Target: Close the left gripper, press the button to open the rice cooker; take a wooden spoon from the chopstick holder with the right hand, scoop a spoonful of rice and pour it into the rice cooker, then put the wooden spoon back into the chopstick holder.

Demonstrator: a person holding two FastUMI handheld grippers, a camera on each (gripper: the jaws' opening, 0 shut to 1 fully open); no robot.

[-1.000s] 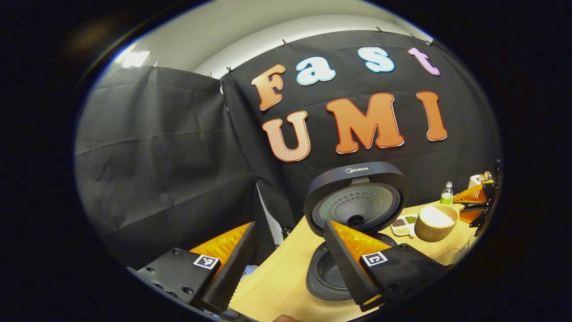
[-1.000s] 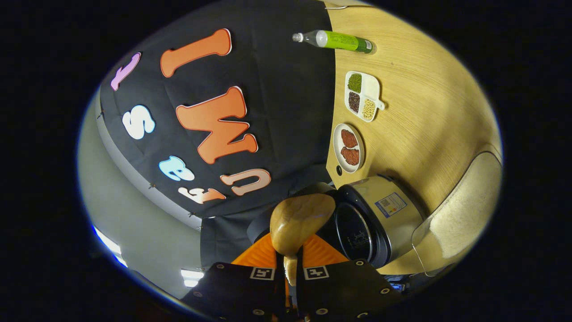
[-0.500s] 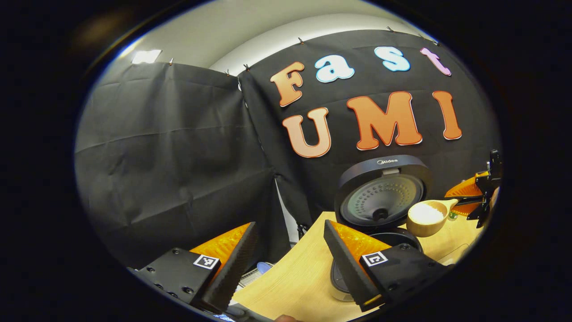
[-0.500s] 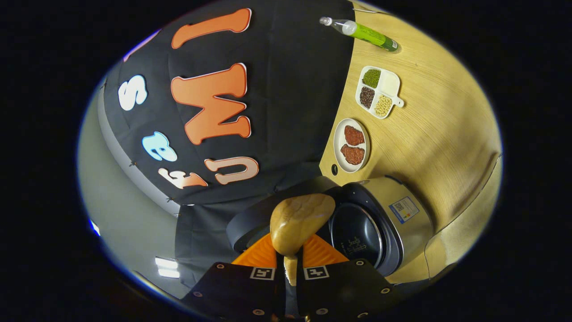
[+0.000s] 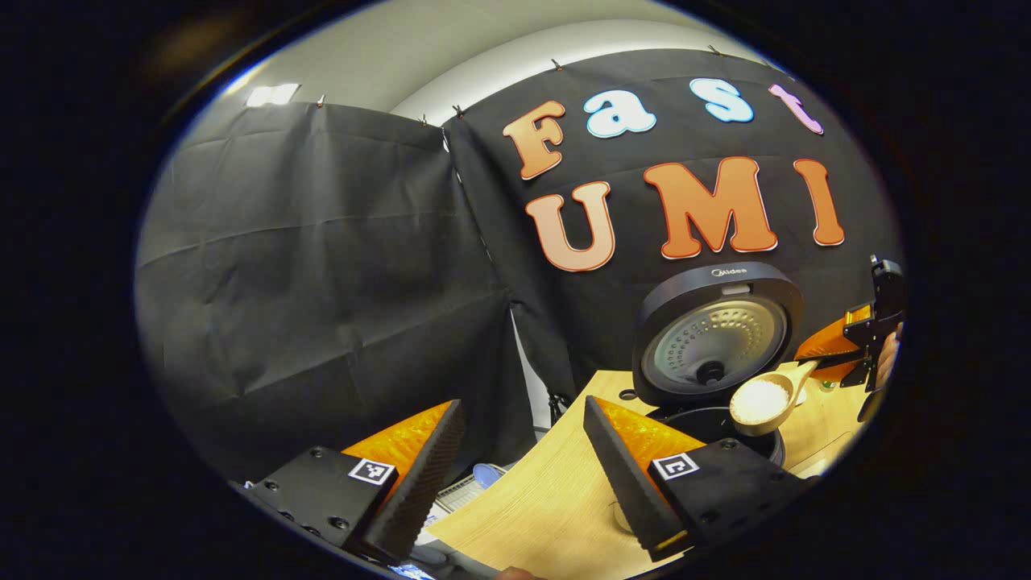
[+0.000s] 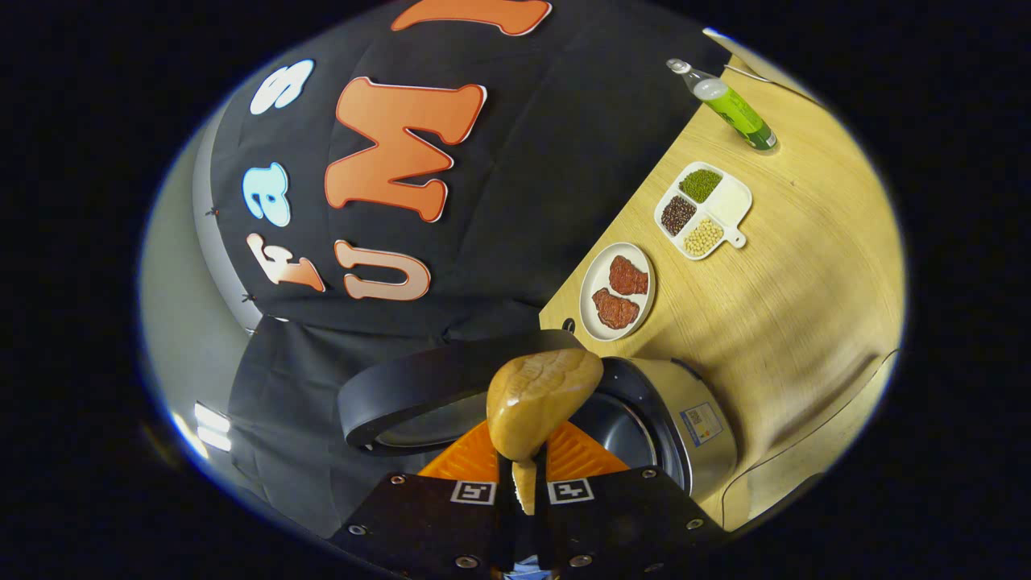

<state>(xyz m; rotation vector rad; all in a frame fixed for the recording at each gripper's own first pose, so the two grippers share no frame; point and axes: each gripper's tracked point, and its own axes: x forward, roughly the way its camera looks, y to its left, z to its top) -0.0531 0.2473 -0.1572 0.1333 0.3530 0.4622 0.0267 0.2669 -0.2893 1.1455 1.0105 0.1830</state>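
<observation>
- In the left gripper view, the rice cooker (image 5: 713, 354) stands on the wooden table (image 5: 548, 491) with its lid raised upright against the black cloth wall, the perforated inner plate facing forward.
- The wooden spoon (image 5: 761, 399), its bowl heaped with white rice, hangs just above the cooker's open pot; its handle runs back to the right gripper (image 5: 838, 350), held by a hand (image 5: 888, 358) at the right edge.
- The left gripper (image 5: 515, 475) sits low in the foreground, jaws spread wide, nothing between them, well apart from the cooker.
- In the right gripper view, rolled to one side, the right gripper (image 6: 523, 475) is clamped on the wooden spoon (image 6: 541, 399): both fingers press the handle, and the underside of the spoon's bowl fills the space ahead.
- Just beyond the spoon lie the rice cooker (image 6: 644, 427), its dark pot open, and the raised lid to its left.
- Farther along the table (image 6: 797, 322): a round plate of two meat pieces (image 6: 618, 290), a divided dish of beans and grains (image 6: 703, 209), and a green-labelled bottle (image 6: 733, 109).
</observation>
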